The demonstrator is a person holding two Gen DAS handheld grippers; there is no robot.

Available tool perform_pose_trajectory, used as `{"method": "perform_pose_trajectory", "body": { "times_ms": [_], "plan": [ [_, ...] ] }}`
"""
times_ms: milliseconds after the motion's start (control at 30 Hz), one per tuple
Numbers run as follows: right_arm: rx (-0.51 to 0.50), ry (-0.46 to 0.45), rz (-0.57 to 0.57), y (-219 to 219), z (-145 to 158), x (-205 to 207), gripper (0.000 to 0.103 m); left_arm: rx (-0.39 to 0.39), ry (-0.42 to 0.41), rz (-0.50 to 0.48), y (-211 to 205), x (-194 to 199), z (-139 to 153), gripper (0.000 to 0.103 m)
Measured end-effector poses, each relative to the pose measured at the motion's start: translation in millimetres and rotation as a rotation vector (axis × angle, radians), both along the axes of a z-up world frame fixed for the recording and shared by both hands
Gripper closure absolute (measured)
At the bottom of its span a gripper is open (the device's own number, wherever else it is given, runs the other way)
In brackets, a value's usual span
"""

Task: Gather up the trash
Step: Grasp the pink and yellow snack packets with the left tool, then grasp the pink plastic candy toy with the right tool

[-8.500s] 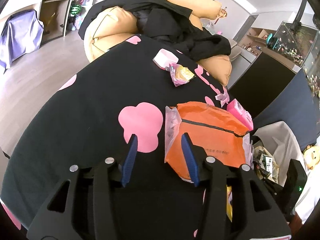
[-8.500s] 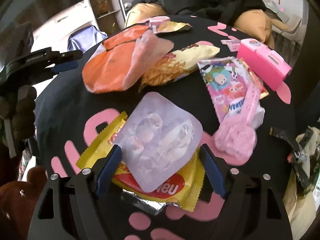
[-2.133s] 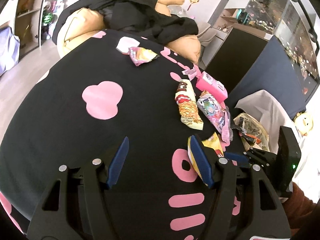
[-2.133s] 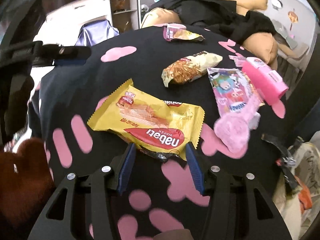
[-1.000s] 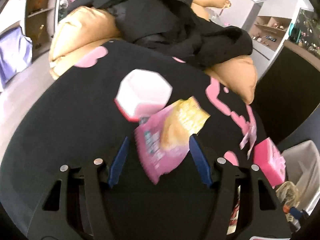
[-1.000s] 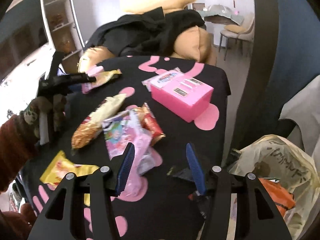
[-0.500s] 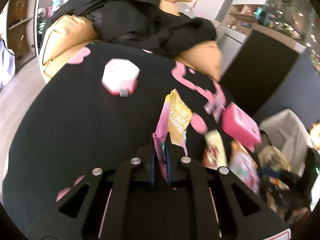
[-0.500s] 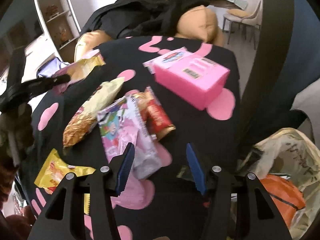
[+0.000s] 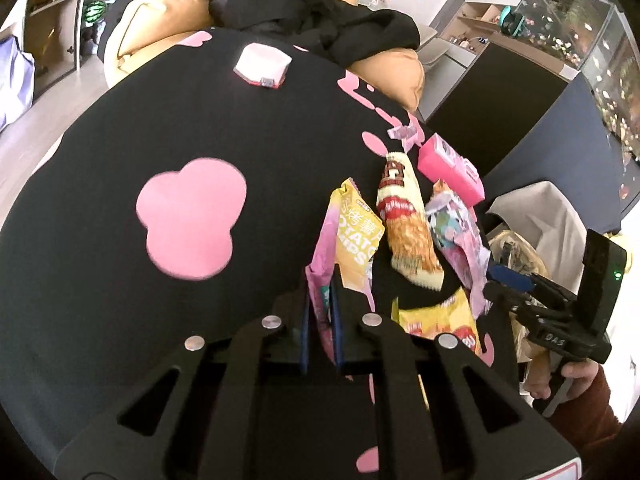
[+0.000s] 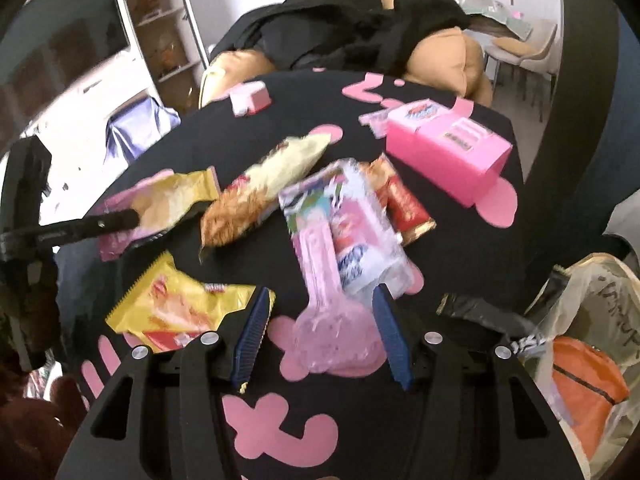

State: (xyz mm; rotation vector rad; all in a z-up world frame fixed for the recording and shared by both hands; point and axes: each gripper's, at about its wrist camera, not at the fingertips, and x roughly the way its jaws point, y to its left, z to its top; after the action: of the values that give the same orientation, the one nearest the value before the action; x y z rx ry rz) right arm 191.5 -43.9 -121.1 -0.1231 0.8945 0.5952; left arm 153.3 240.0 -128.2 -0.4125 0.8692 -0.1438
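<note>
My left gripper (image 9: 320, 320) is shut on a pink and yellow potato chips bag (image 9: 352, 236) and holds it above the black table (image 9: 120, 160); it also shows in the right wrist view (image 10: 160, 204). My right gripper (image 10: 320, 328) is open, its fingers on either side of a pink see-through wrapper (image 10: 340, 240). A yellow wafer pack (image 10: 180, 312), a cream and orange snack bag (image 10: 264, 184), a red wrapper (image 10: 404, 204) and a pink box (image 10: 444, 152) lie on the table. The trash bag (image 10: 592, 340) hangs at the right edge.
A white and pink box (image 9: 262, 66) lies at the table's far end. Beyond it is an orange sofa (image 9: 160, 16) with black clothes. A shelf (image 10: 156, 28) stands at the left. The trash bag holds an orange package (image 10: 584, 376).
My left gripper has carried the chips bag back and to the right, toward the other wrappers. My right gripper has moved forward over the pink wrapper.
</note>
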Motion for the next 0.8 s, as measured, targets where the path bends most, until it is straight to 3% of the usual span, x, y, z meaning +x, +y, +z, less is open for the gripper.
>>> {"method": "perform_pose_trajectory", "body": {
  "times_ms": [133,267,500,700,733,767,800],
  "plan": [
    [-0.049,0.0,-0.015,2,-12,1,0.055,0.012,0.002,0.002,-3,-6,0,0.095],
    [0.015,0.035,-0.012,-7,-12,-2,0.056,0.046,-0.008,0.009,-6,-6,3,0.08],
    [0.039,0.022,-0.035,-20,-7,-13,0.056,0.101,0.0,0.026,-11,8,3,0.076],
    [0.045,0.022,-0.037,-22,-7,-18,0.056,0.11,-0.004,0.037,-13,20,3,0.077],
    [0.045,0.019,-0.037,-22,-6,-18,0.056,0.106,-0.005,0.035,-13,20,3,0.08],
    [0.045,0.014,-0.036,-21,-4,-19,0.056,0.101,-0.007,0.03,-14,21,4,0.09],
    [0.044,0.007,-0.035,-21,-2,-19,0.056,0.102,-0.011,0.028,-15,21,5,0.092]
  ]
}}
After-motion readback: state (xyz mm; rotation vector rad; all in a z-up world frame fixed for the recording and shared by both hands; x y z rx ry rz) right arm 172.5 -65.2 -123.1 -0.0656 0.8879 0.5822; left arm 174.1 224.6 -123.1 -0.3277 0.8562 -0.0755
